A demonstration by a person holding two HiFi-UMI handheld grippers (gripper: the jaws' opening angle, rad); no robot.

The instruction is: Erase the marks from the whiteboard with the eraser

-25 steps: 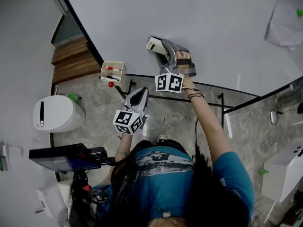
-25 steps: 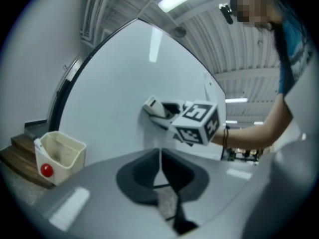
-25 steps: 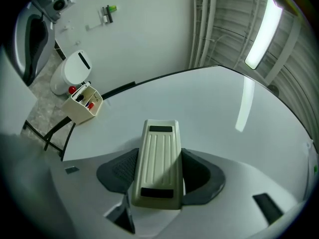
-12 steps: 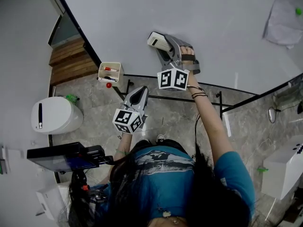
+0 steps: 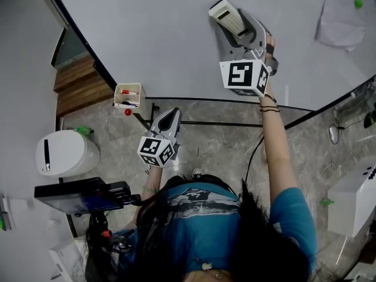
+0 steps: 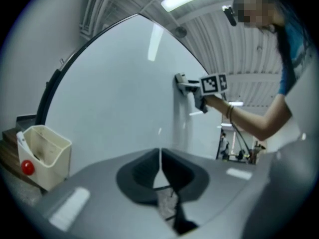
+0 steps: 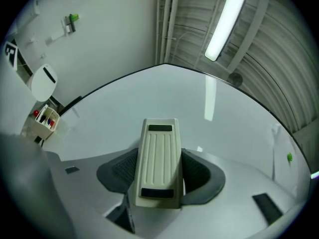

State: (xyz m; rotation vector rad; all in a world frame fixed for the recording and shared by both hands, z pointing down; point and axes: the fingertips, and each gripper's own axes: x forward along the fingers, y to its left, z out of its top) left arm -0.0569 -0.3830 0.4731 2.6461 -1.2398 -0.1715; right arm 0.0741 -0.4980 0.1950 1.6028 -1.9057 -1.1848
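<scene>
The whiteboard [image 5: 158, 34] fills the upper head view; I see no marks on it. My right gripper [image 5: 230, 17] is raised high against the board, shut on a cream ribbed eraser [image 5: 225, 13]. In the right gripper view the eraser [image 7: 158, 158] sits lengthwise between the jaws of the right gripper [image 7: 159, 172], pointing at the whiteboard [image 7: 149, 93]. My left gripper [image 5: 171, 113] hangs lower, off the board's bottom edge, shut and holding nothing. In the left gripper view the left gripper [image 6: 159, 151] has its jaws together, and the right gripper [image 6: 192, 87] shows ahead on the whiteboard [image 6: 109, 98].
A cream marker holder [image 5: 128, 94] with a red magnet [image 5: 127, 111] below it hangs at the board's lower left corner. A paper sheet [image 5: 346, 16] with a green magnet [image 5: 358, 3] sits at the upper right. A white bin [image 5: 64, 153] and the black board stand [image 5: 235, 123] are below.
My right gripper has carried the eraser up and to the right across the board. The left gripper has stayed nearly where it was.
</scene>
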